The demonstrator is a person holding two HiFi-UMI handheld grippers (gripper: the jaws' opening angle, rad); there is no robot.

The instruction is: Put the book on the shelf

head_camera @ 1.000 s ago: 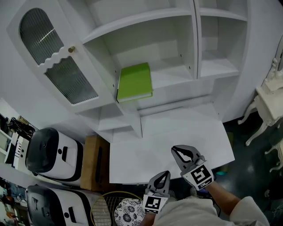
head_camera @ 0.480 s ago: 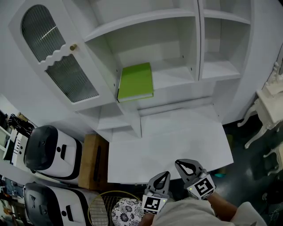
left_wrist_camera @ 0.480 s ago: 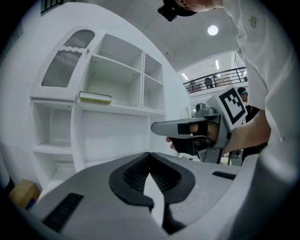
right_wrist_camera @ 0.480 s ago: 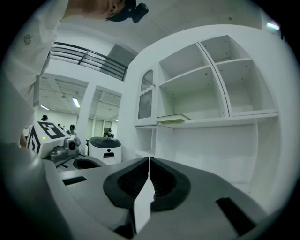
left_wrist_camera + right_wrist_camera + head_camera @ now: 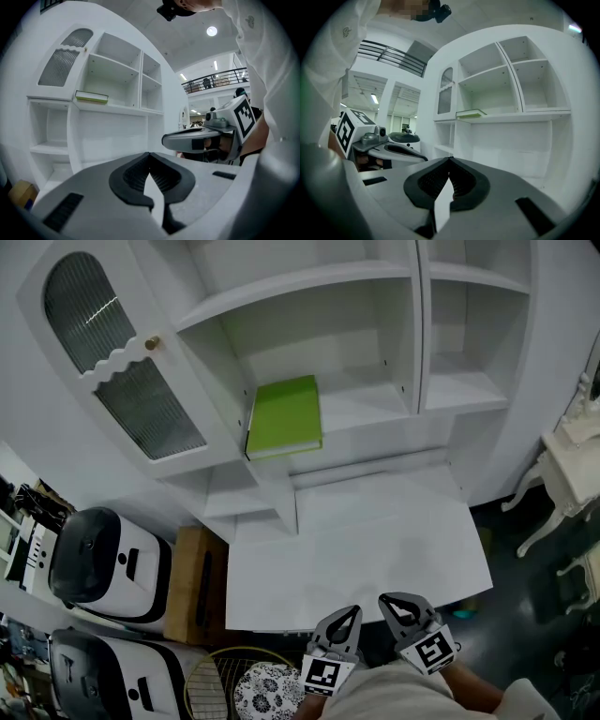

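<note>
Book and shelf sit at the far end of the scene. Nearest the person are the 2 grippers, side by side at the near edge of a white table.

The left gripper is clenched, its jaws meeting at the tips with nothing between the pads. The right gripper, just to its right, is clenched the same way and grasps nothing. Both point away from the person toward the cabinet.

To the left of the table, low down, stand 2 white machines with black tops, with a brown box between them and the table. The tabletop beyond the grippers is bare white.

Farther on rises the white cabinet. Its door, with ribbed glass and a small gold knob, hangs swung open to the left. The green book lies flat, cover up, at the left end of the shelf in the wide middle compartment. It is close to the front edge and beside the left wall, well apart from both grippers.
</note>
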